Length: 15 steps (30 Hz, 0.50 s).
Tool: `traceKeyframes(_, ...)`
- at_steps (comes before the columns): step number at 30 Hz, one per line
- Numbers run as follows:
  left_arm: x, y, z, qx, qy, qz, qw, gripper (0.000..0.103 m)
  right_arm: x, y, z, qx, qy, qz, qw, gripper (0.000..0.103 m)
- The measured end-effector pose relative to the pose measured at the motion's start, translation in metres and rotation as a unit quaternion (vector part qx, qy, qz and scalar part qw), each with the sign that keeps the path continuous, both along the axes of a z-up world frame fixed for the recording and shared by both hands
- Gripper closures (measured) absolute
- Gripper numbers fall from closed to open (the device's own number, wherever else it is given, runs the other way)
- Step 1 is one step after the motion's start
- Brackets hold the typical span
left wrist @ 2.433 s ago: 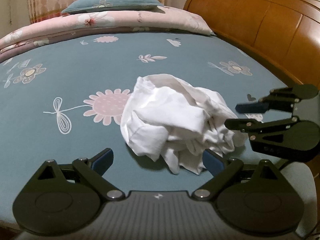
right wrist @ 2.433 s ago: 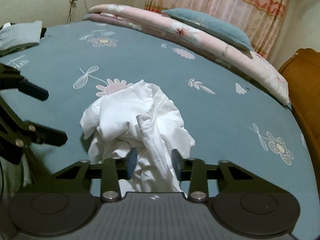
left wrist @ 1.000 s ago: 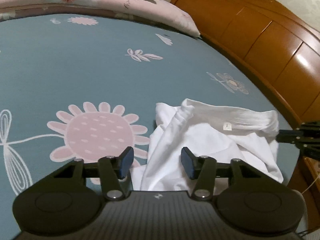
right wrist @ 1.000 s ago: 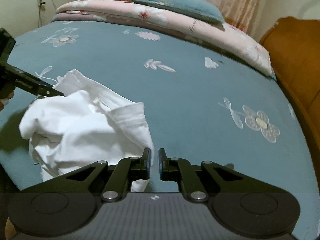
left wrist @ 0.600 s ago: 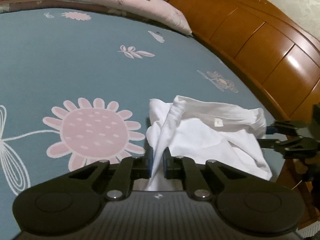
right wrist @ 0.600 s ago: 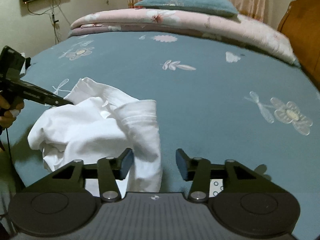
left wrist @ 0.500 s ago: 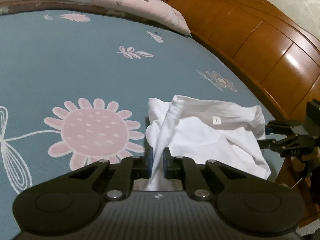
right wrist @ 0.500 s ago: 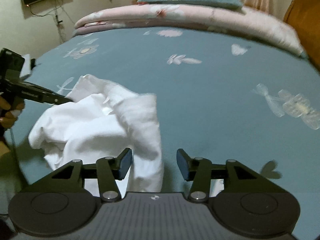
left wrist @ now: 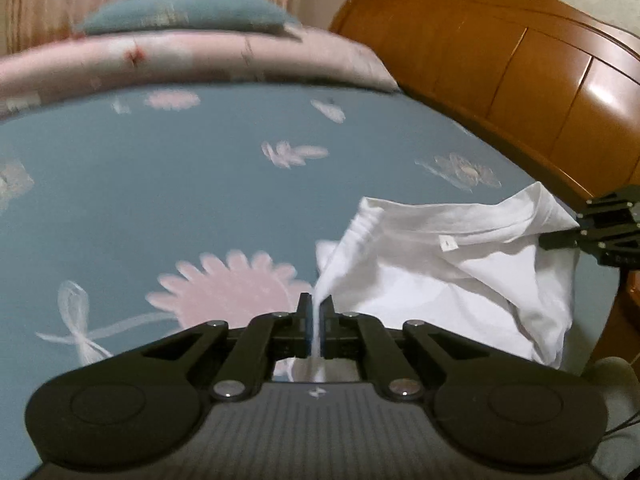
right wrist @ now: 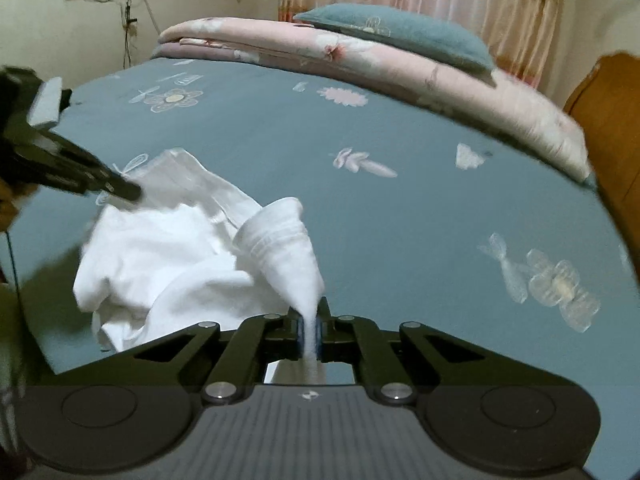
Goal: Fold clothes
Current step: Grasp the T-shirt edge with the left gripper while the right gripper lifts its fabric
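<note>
The left black tool (left wrist: 316, 326) has its two fingers pressed together on a thin bit of the white cotton shirt (left wrist: 452, 276). The shirt stretches from there across to the right, and a small white tag (left wrist: 448, 243) shows near its neck. At the right edge, the other black tool (left wrist: 560, 239) touches the far end of the shirt. Under the shirt is the blue bed sheet (left wrist: 168, 184) with a big pink flower (left wrist: 236, 292) printed on it. A pink folded quilt (left wrist: 180, 64) and a blue pillow (left wrist: 188, 12) lie at the back. A brown wooden headboard (left wrist: 520, 68) stands on the right.
</note>
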<state>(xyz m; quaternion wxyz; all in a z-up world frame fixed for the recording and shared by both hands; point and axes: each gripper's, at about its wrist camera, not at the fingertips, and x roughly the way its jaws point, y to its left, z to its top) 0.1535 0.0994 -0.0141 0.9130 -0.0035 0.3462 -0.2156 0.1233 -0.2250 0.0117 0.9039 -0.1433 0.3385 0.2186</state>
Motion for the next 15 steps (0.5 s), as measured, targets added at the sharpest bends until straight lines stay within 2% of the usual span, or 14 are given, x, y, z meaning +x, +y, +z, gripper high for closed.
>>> traceKeyframes(3,-0.011,0.005,0.022,0.017,-0.029,0.018,0.9993,0.102,0.004,0.011,0.011,-0.046,-0.033,0.0,0.998,0.097)
traceKeyframes(7,-0.009,0.011,0.042,0.039,-0.048,0.034,0.9975,0.102,0.021,0.023,0.02,-0.104,-0.07,-0.003,0.992,0.097)
traceKeyframes(11,0.019,0.003,0.05,0.064,-0.054,0.043,0.9955,0.102,0.057,0.033,0.027,-0.128,-0.09,-0.007,0.988,0.097)
traceKeyframes(15,0.068,-0.011,0.045,0.099,-0.043,0.049,0.993,0.102,0.099,0.04,0.02,-0.149,-0.085,-0.013,0.985,0.097)
